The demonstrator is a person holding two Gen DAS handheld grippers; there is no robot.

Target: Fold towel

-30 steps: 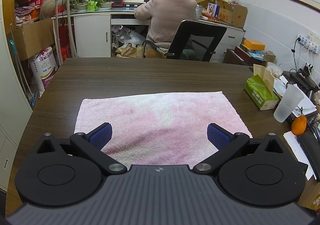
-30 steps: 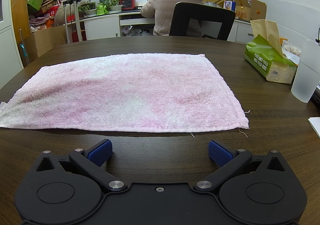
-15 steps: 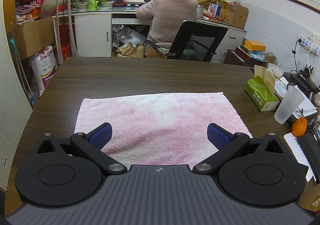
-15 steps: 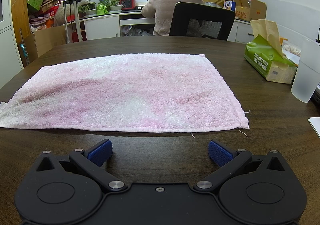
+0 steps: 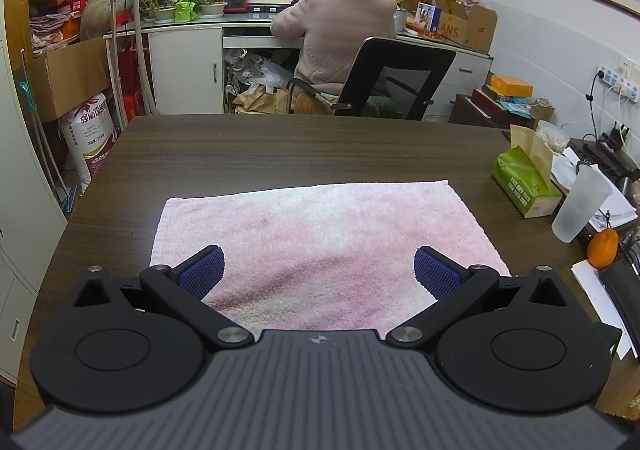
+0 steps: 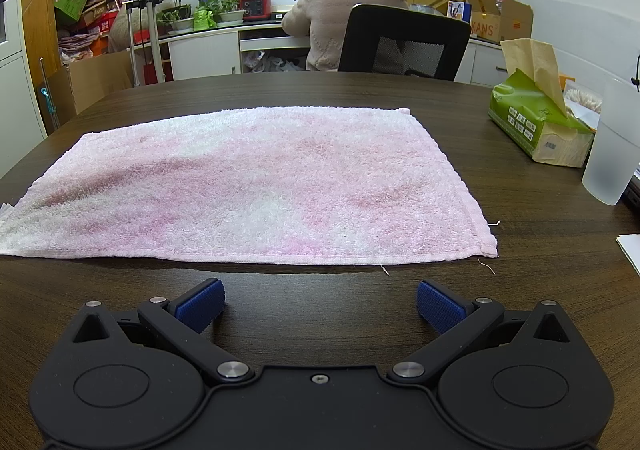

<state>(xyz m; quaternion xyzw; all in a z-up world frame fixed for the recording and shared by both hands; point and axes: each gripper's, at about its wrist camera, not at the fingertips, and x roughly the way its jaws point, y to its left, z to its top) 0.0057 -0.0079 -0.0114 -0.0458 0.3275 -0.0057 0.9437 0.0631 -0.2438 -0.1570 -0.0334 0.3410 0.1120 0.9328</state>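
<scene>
A pink and white towel point(image 5: 320, 234) lies spread flat on the dark wooden table point(image 5: 280, 145). My left gripper point(image 5: 318, 270) is open and empty, held above the towel's near part. In the right wrist view the towel point(image 6: 256, 177) lies flat ahead. My right gripper point(image 6: 320, 300) is open and empty, low over the bare table point(image 6: 540, 242), just short of the towel's near edge, towards its right corner.
A green tissue pack point(image 6: 536, 121) and a frosted plastic cup point(image 6: 614, 153) stand on the table to the right. An orange point(image 5: 602, 248) and papers lie at the right edge. A person in an office chair point(image 5: 392, 77) sits at a desk behind the table.
The left wrist view has shifted very slightly; the towel and both grippers stay as they were. The right gripper has not moved.
</scene>
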